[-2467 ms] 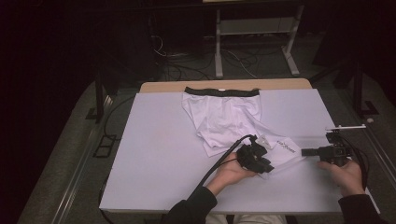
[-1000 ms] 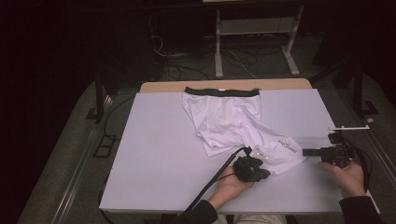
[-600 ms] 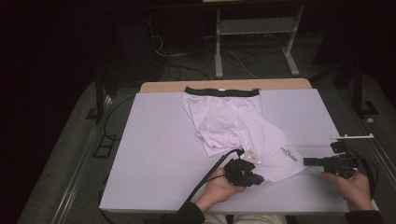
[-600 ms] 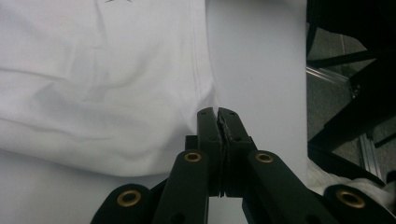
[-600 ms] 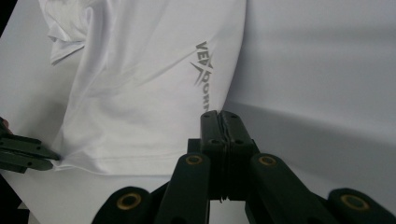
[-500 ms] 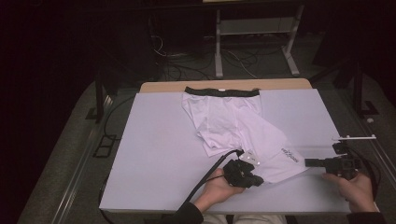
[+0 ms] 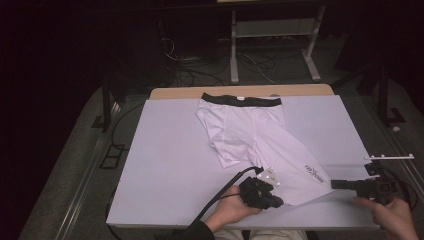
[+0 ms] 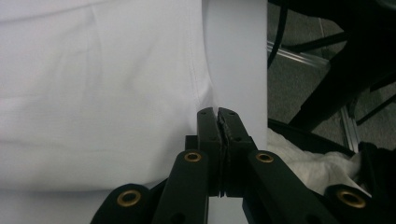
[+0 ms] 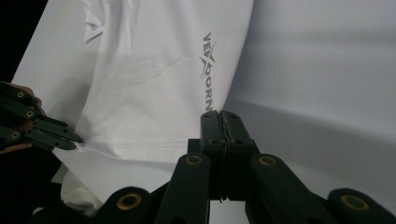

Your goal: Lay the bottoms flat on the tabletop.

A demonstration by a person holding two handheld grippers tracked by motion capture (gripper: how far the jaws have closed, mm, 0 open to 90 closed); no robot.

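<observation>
Both hand-held grippers pinch the hem of the shorts' leg.
The left hand-held gripper (image 7: 276, 202) and right hand-held gripper (image 7: 336, 184) have jaws fully together on the hem of the white shorts (image 7: 250, 137), which stretch away from them across the table (image 7: 165, 165).

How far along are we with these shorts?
Done: the white shorts lie spread, waistband at the far side. In hand: left gripper and right gripper are shut on one leg's hem, stretching it nearward. Left: the other leg looks bunched.
</observation>
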